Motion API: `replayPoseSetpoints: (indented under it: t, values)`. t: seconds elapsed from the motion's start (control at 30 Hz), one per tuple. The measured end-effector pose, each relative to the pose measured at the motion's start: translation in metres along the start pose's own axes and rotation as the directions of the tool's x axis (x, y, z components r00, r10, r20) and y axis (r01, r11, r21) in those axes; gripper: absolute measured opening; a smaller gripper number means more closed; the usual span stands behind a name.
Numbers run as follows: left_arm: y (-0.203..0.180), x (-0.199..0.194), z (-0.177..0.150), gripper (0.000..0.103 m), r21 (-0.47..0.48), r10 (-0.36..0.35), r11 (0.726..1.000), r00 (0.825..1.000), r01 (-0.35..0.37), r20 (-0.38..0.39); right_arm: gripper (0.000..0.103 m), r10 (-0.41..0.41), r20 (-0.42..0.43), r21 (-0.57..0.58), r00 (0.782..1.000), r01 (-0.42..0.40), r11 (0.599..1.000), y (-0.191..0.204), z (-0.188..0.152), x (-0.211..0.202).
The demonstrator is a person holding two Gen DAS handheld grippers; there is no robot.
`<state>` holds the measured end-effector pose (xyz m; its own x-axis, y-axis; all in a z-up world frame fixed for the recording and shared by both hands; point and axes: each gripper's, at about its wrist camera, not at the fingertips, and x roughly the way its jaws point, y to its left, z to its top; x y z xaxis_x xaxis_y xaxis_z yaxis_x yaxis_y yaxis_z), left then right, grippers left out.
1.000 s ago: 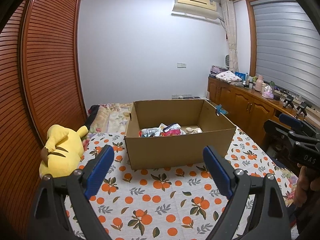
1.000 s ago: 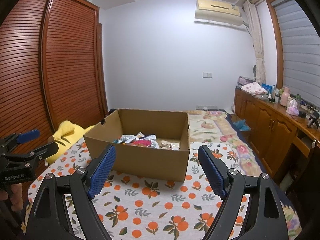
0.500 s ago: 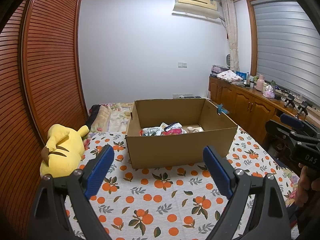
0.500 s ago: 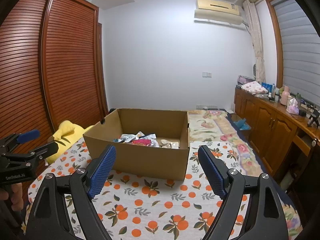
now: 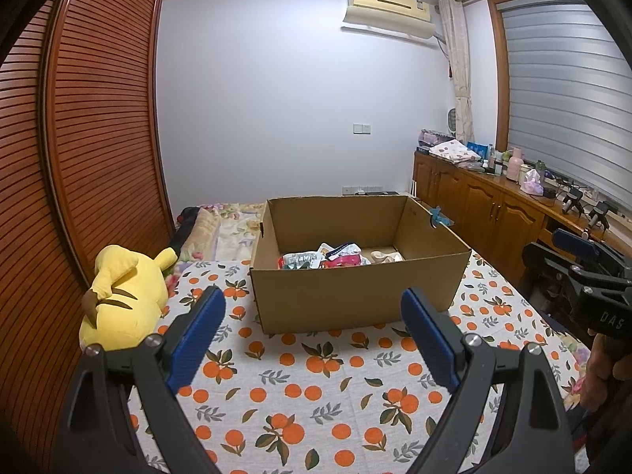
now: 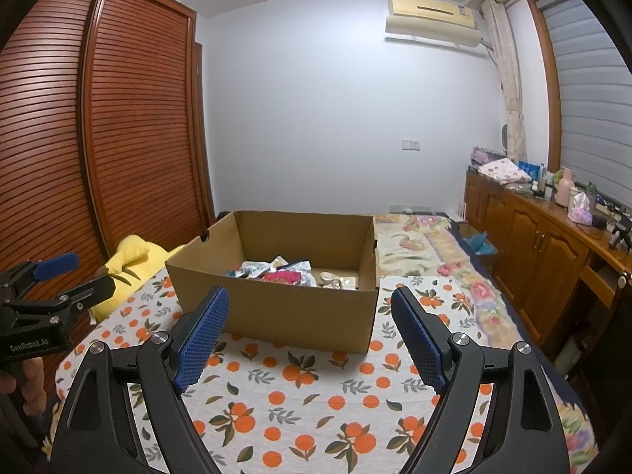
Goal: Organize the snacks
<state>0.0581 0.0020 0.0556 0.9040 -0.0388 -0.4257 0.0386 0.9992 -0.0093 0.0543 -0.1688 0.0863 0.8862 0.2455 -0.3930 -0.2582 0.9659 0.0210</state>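
An open cardboard box (image 5: 355,296) (image 6: 276,316) stands on a bed covered with an orange-print cloth (image 5: 308,387) (image 6: 316,395). Inside lie several snack packets (image 5: 328,258) (image 6: 276,270), silver, blue-white and pink. My left gripper (image 5: 312,335) hovers in front of the box, open, nothing between its blue pads. My right gripper (image 6: 310,331) hovers likewise, open and empty. In the left wrist view the right gripper (image 5: 580,272) shows at the right edge; the right wrist view has the left gripper (image 6: 59,280) at its left edge.
A yellow plush toy (image 5: 122,292) (image 6: 134,260) lies left of the box by the slatted wardrobe (image 5: 79,158). A wooden cabinet (image 5: 493,205) (image 6: 533,237) with bottles and clutter lines the right wall. A floral quilt (image 6: 426,245) lies behind the box.
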Motion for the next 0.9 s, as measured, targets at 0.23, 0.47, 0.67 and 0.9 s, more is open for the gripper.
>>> replayPoseSetpoints:
  t: [0.23,0.47,0.67,0.9]
  values:
    - [0.0006,-0.0001,0.0010,0.091,0.000,0.000,1.000,1.000,0.000,0.000,0.086,0.001,-0.001,0.001,1.000,-0.001,1.000,-0.0001,-0.0001,0.0000]
    - [0.0010,-0.0001,0.0010,0.091,0.000,0.002,1.000,1.000,-0.002,0.002,0.086,0.000,0.000,0.000,1.000,0.000,1.000,-0.0001,0.0001,-0.0001]
    - [0.0011,0.0001,0.0009,0.091,0.000,0.001,1.000,1.000,-0.001,0.001,0.086,0.001,-0.001,0.000,1.000,-0.001,1.000,0.0000,-0.0001,0.0003]
    - [0.0009,-0.0001,0.0014,0.091,-0.001,-0.001,1.000,1.000,0.001,0.001,0.086,0.002,-0.002,0.000,1.000,-0.002,1.000,-0.0007,-0.0001,-0.0001]
